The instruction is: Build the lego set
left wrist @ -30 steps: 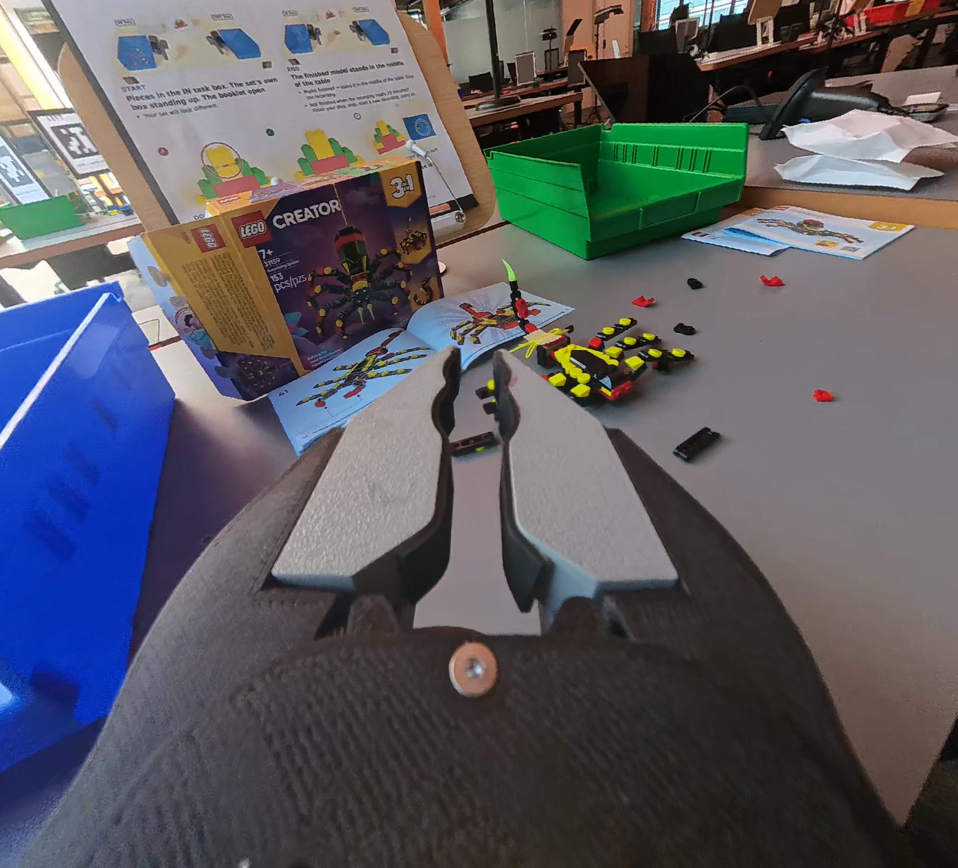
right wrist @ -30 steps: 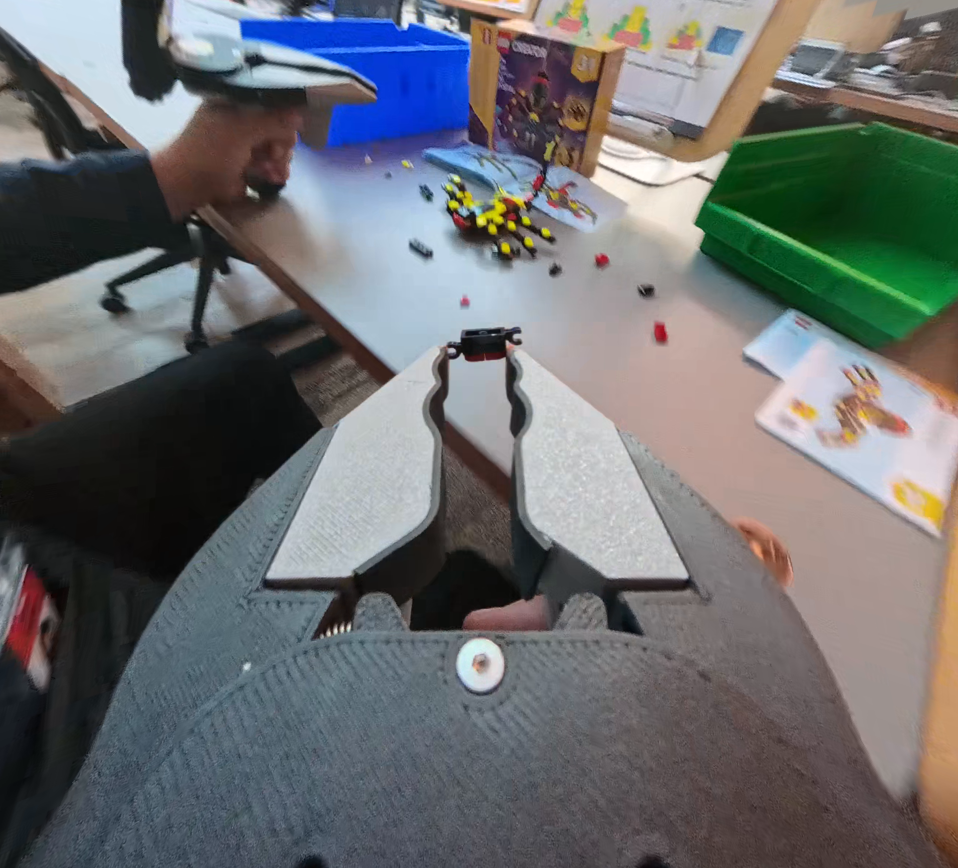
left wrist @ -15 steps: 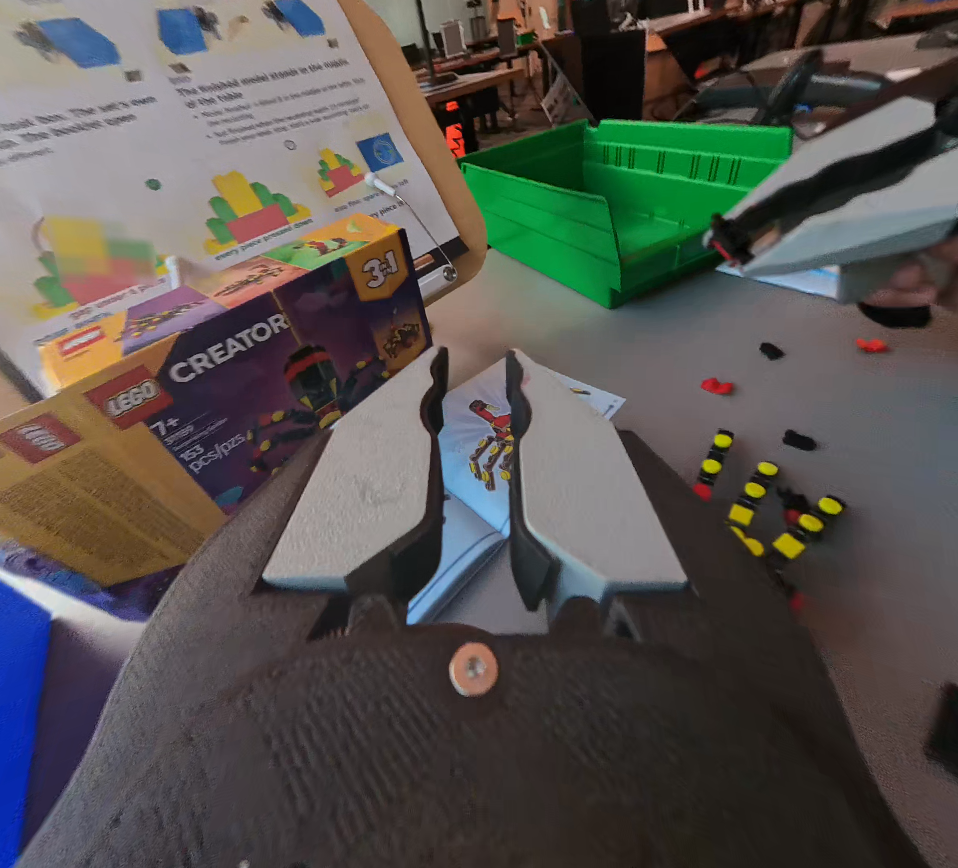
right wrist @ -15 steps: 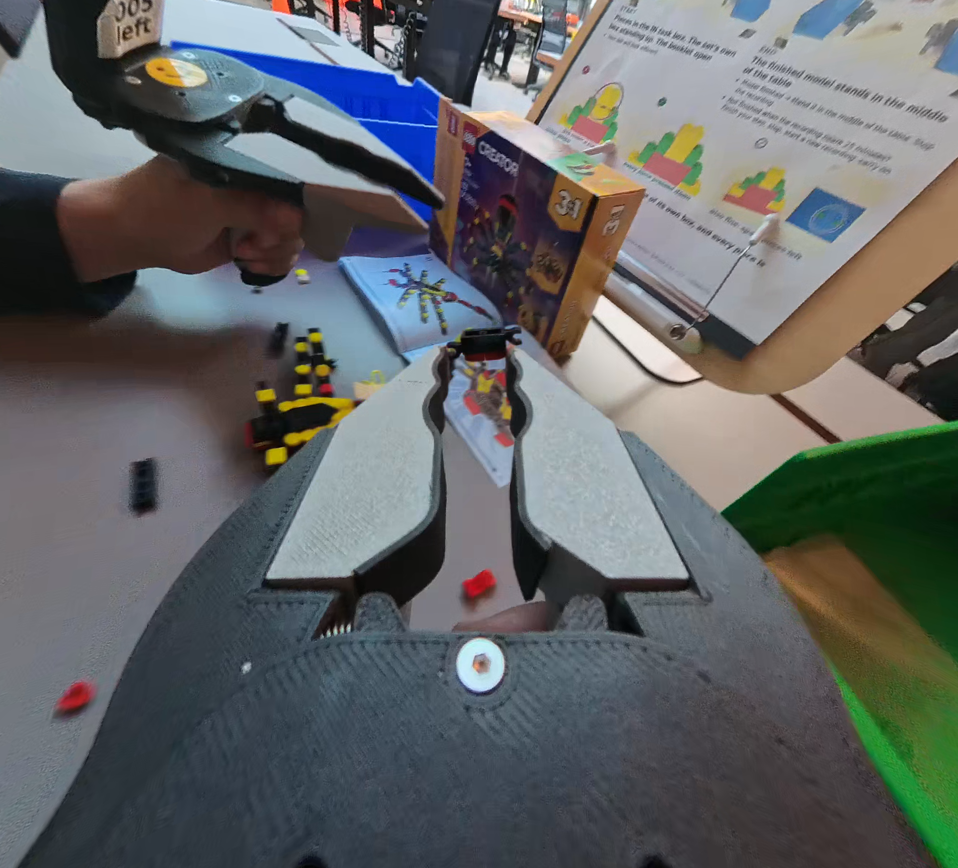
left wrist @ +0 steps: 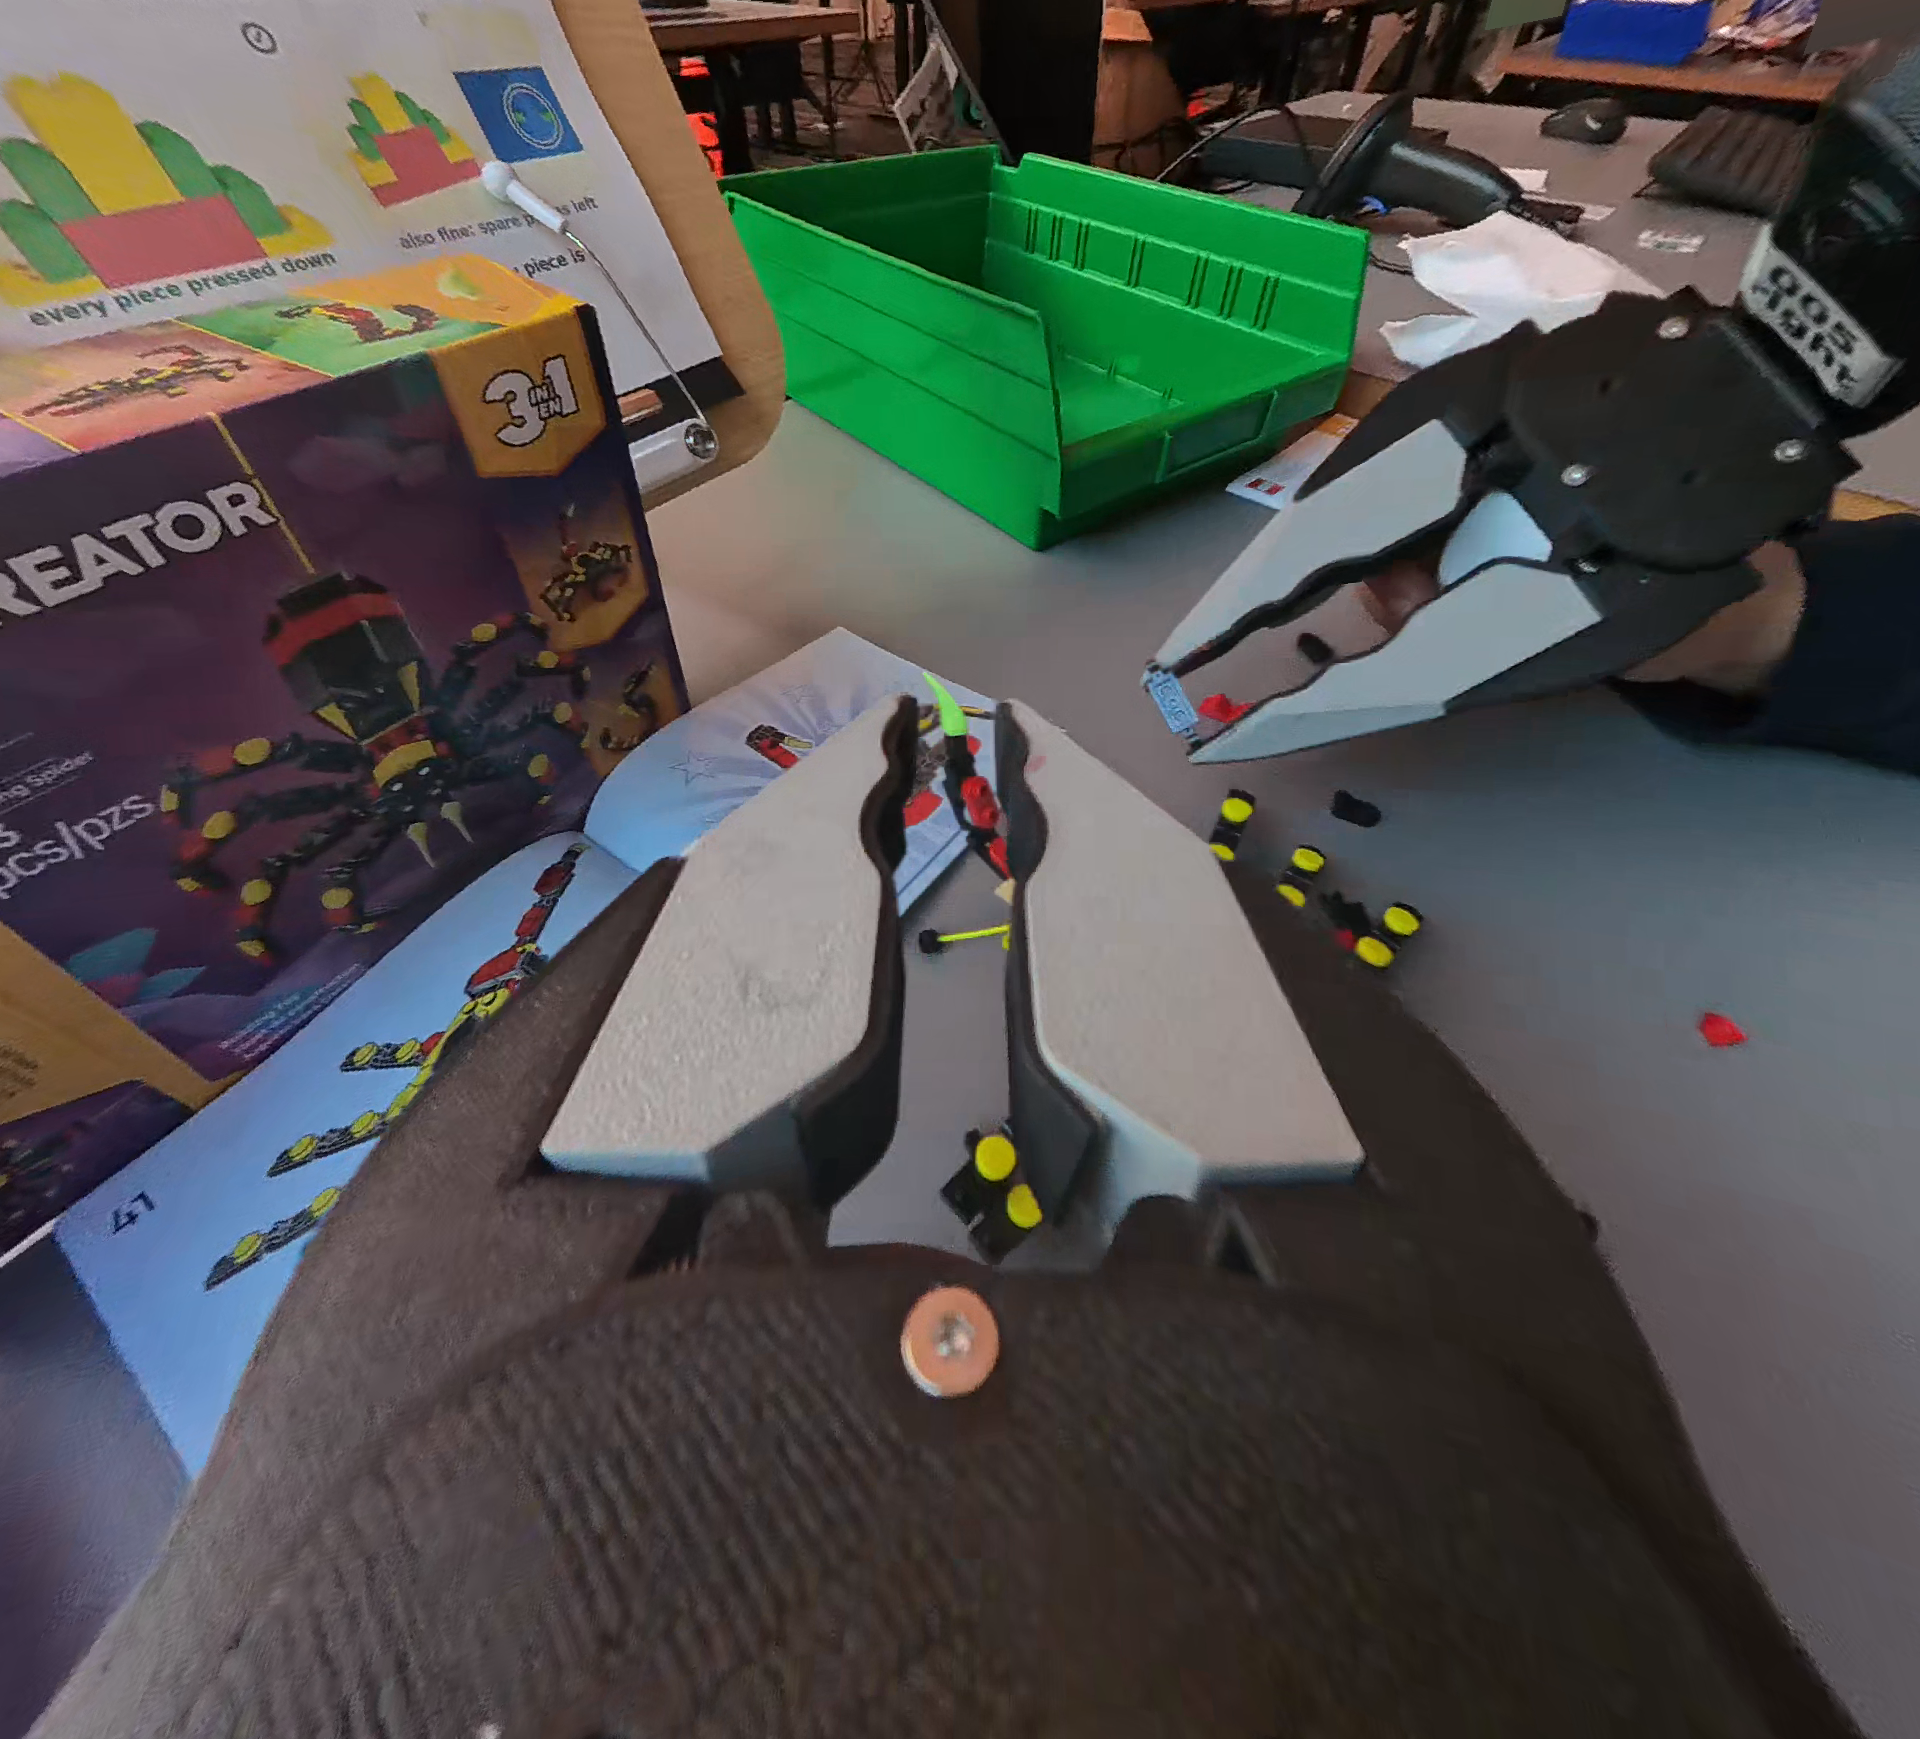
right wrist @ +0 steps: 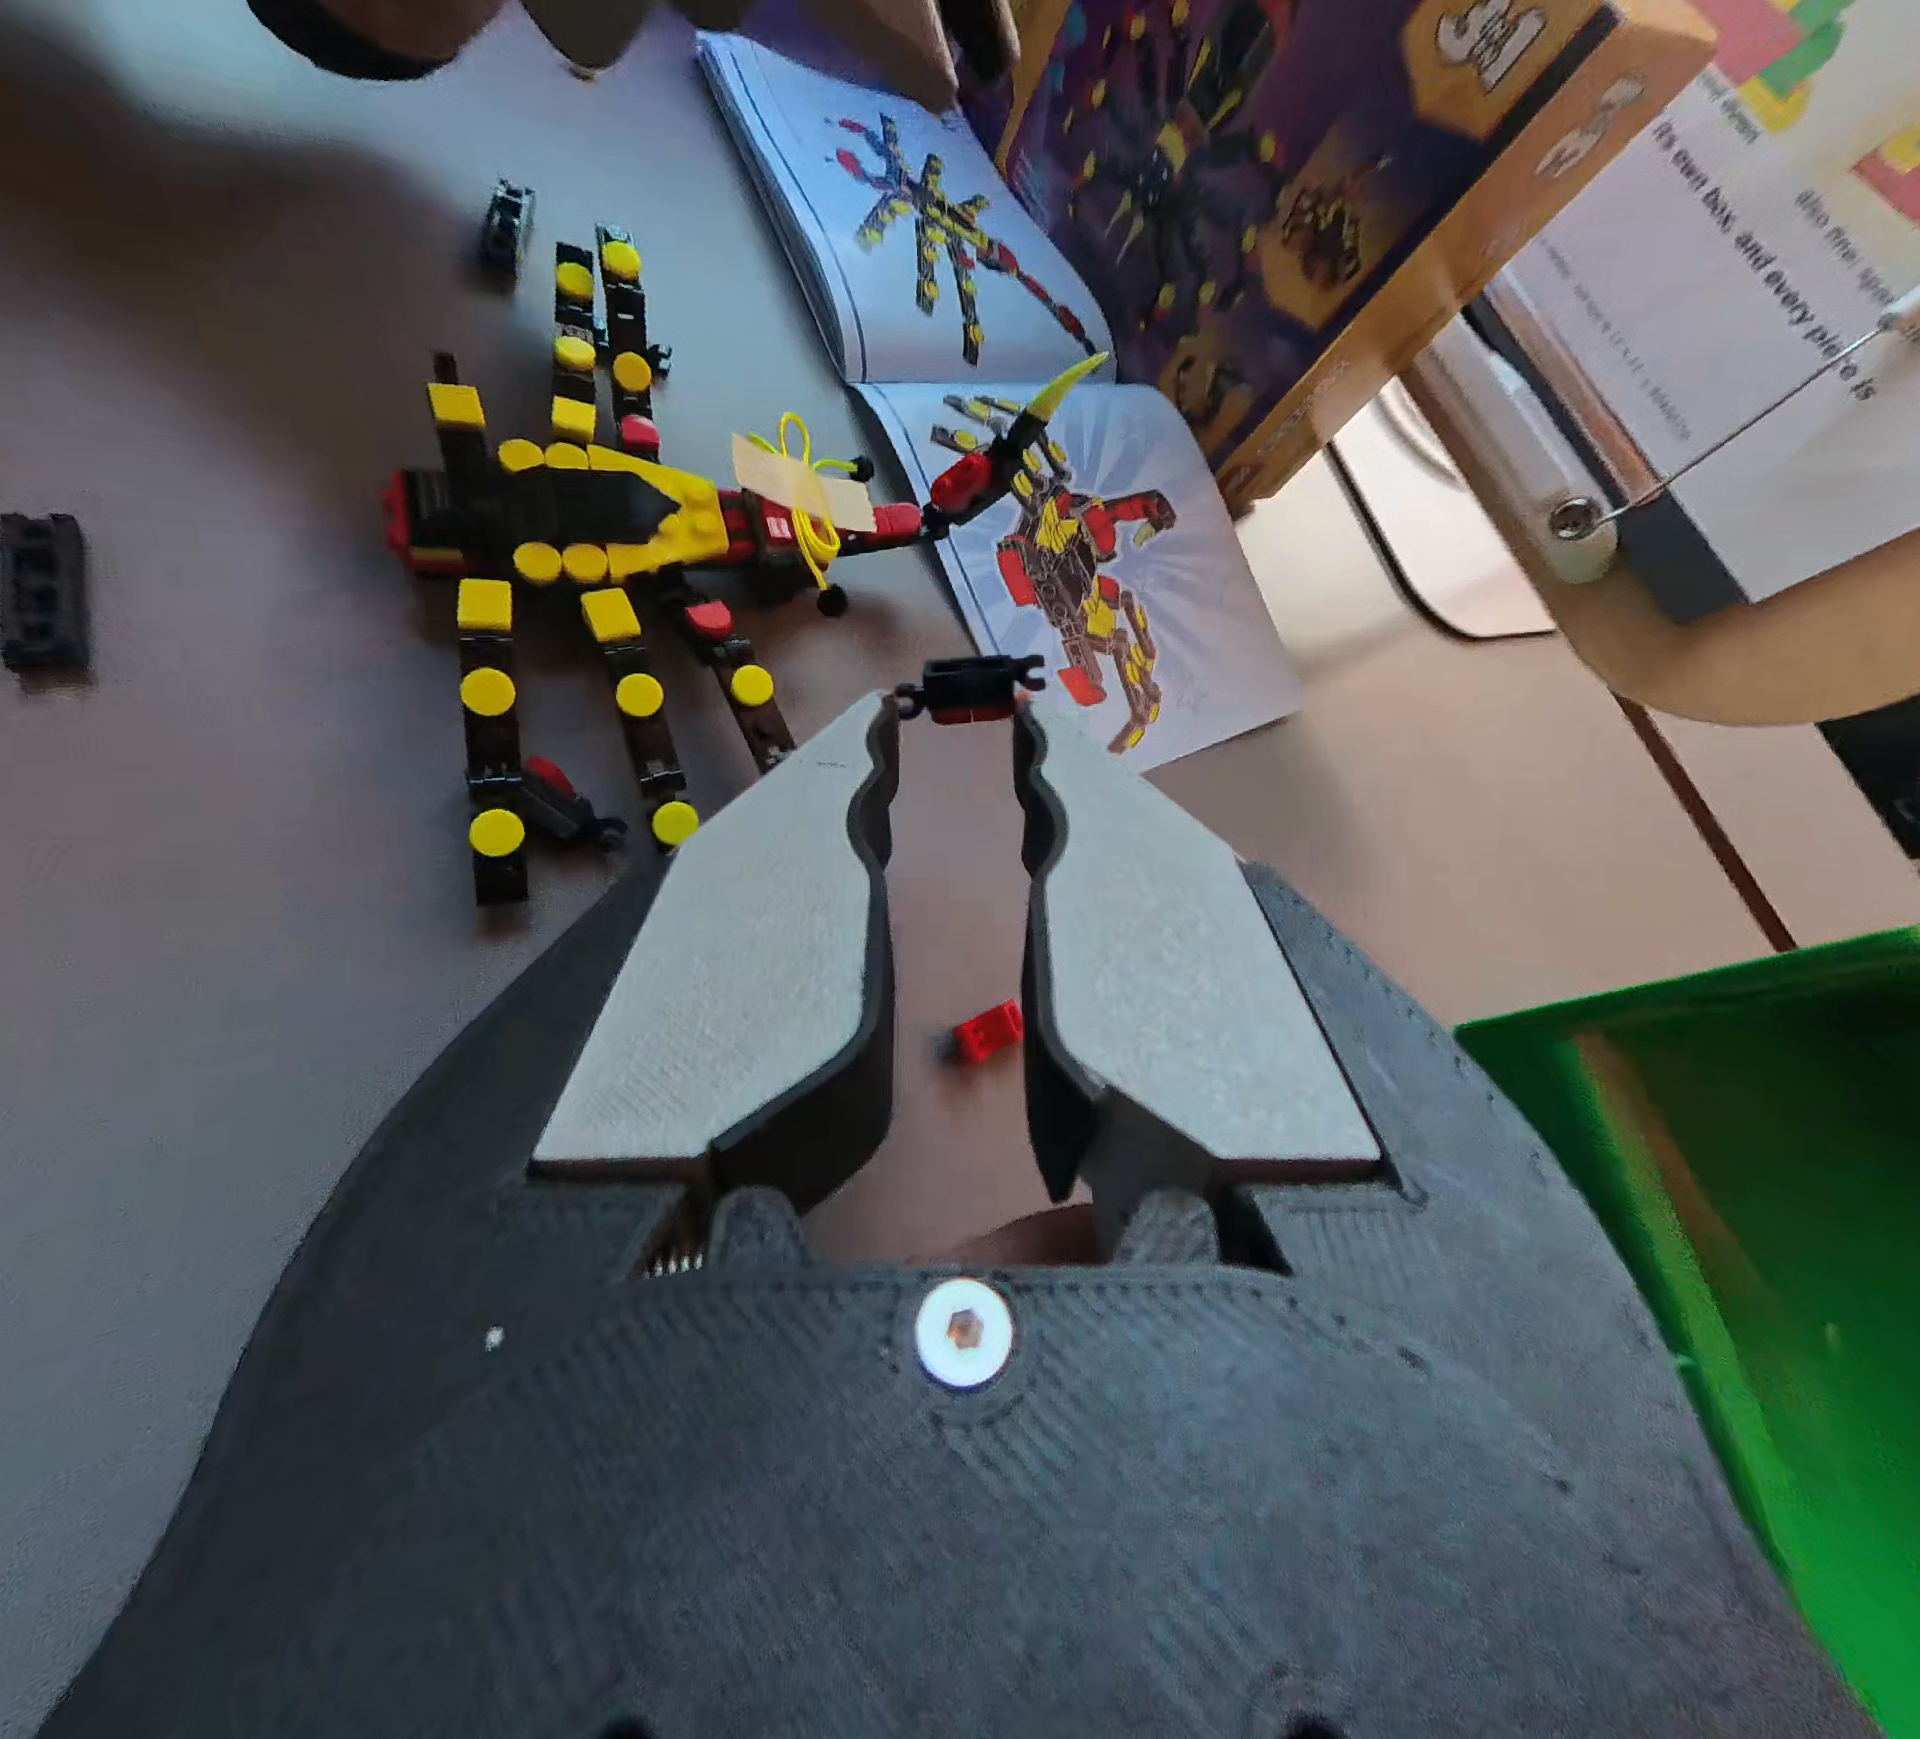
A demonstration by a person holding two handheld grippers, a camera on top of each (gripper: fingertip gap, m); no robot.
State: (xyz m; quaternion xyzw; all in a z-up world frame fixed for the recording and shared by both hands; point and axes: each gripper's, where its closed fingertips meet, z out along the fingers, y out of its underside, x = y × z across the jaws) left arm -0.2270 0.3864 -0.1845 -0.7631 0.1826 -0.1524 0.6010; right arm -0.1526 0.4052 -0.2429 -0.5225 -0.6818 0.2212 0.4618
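Note:
The black, yellow and red model (right wrist: 582, 505) lies flat on the grey table (right wrist: 260, 1014), its tail with a green spike (right wrist: 1070, 370) raised over the open booklet (right wrist: 1174, 609). My right gripper (right wrist: 961, 713) is shut on a small black and red piece (right wrist: 971, 687), just right of the tail. In the left wrist view it (left wrist: 1179, 713) hovers low over the table with the piece (left wrist: 1169, 702) across its tips. My left gripper (left wrist: 951, 723) is open above the model. The tail (left wrist: 971, 790) shows in the narrow gap between its fingers, with the left pad clear of it.
The set's box (left wrist: 312, 650) stands behind the booklet, with an instruction board (left wrist: 260, 79) behind it. A green bin (left wrist: 1039, 359) sits at the back right. Loose red (right wrist: 987, 1029) and black (right wrist: 42, 588) pieces lie around the model. Left tips to right tips: about 10 centimeters.
My left gripper swung forward and down over the model, opened wider and then narrowed again. My right gripper carried its piece in from the table's edge to beside the tail.

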